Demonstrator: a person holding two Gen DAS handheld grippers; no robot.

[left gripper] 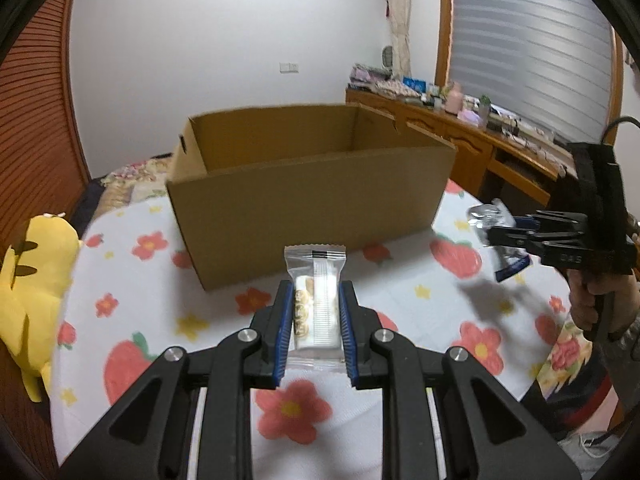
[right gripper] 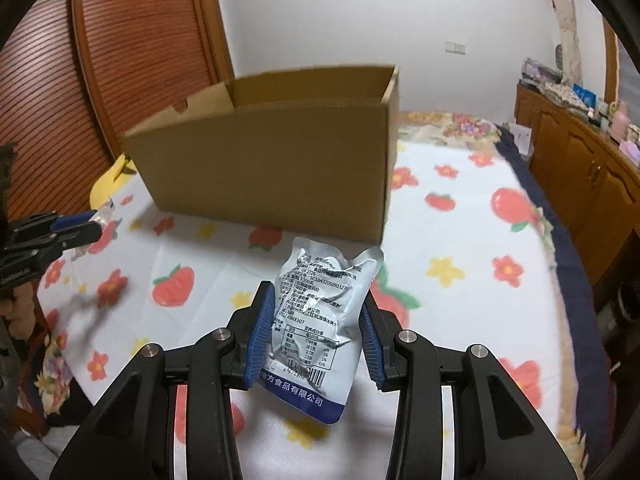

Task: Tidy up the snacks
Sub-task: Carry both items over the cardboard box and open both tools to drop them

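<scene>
We hold one snack in each gripper: the left gripper has its fingers clamped on a clear biscuit packet, the right gripper on a silver pouch. Both hang above the flowered bedspread, short of the cardboard box; we judge both drops remain.

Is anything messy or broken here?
Nothing spilled or broken. The silver pouch is crumpled and tilted in the right gripper; the cookie packet sits straight in the left gripper.

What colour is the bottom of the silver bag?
Blue, with white writing on the bag; the right wrist view shows it best.
</scene>
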